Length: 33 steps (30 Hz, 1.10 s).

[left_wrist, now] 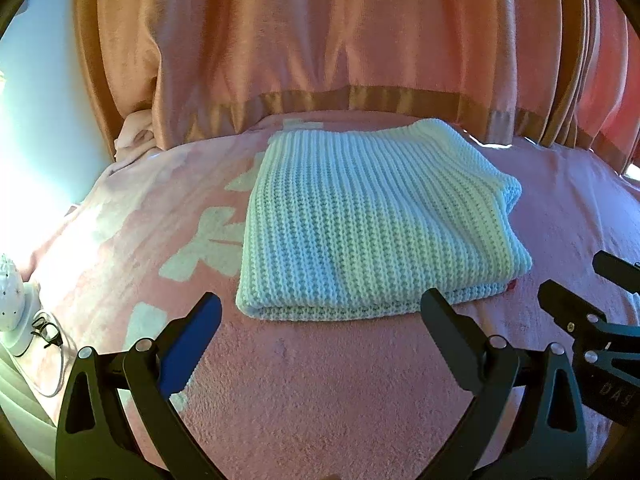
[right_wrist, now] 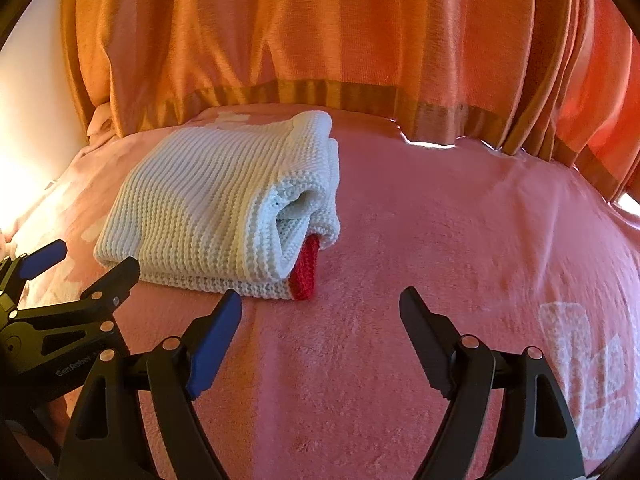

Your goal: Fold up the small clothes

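Item one: a white ribbed knit garment [left_wrist: 372, 220], folded into a thick rectangular stack, lying on the pink fleece blanket [left_wrist: 320, 392] that covers the bed; in your right wrist view the same stack [right_wrist: 208, 208] sits left of centre, its open folded layers facing right, with a strip of red knit trim [right_wrist: 306, 270] showing at the lower right corner. Item two: your left claw [left_wrist: 320, 312], jaws wide apart, nothing between them, hovering just short of the garment's near folded edge, not touching it as far as the view shows; its left finger carries a blue pad [left_wrist: 192, 344]. Item three: your right claw [right_wrist: 320, 308], jaws likewise wide apart and empty, held above bare blanket just beside the garment's near right corner. Each claw appears at the edge of the other's view, the two side by side and near each other. Item four: orange-pink curtains [left_wrist: 320, 40] with a brown band near the hem, hanging behind the bed. Item five: a white dotted lamp-like object [left_wrist: 12, 300] with a cable, at the far left edge of the left view, beside the bed.
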### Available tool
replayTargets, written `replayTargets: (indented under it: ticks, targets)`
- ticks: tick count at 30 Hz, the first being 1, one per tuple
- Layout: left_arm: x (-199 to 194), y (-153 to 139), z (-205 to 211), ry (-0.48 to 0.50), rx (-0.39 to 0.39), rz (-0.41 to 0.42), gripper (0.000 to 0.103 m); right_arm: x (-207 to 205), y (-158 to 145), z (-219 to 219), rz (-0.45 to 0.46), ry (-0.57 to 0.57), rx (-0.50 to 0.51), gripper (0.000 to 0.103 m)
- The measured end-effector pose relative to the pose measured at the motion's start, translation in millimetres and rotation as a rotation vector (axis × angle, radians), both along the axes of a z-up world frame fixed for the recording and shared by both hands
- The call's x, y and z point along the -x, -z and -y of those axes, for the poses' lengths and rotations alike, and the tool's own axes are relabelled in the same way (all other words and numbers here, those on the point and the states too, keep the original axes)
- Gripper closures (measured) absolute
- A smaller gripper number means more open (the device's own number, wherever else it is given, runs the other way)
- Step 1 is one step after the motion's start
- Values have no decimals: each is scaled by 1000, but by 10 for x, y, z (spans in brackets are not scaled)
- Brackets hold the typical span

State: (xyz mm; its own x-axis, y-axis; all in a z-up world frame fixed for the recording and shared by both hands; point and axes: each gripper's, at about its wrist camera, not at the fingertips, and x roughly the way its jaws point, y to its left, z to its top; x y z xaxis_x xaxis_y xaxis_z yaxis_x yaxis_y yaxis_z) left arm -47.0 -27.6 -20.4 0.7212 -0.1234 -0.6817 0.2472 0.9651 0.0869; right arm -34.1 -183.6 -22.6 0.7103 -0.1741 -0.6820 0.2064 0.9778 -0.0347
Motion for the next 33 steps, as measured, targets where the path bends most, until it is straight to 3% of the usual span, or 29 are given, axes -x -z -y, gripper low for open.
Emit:
replayTargets:
  ticks: [33]
  targets:
    - [-3,4,17,4,-9,0,6,-6,31,-61,-12,-3,1,23]
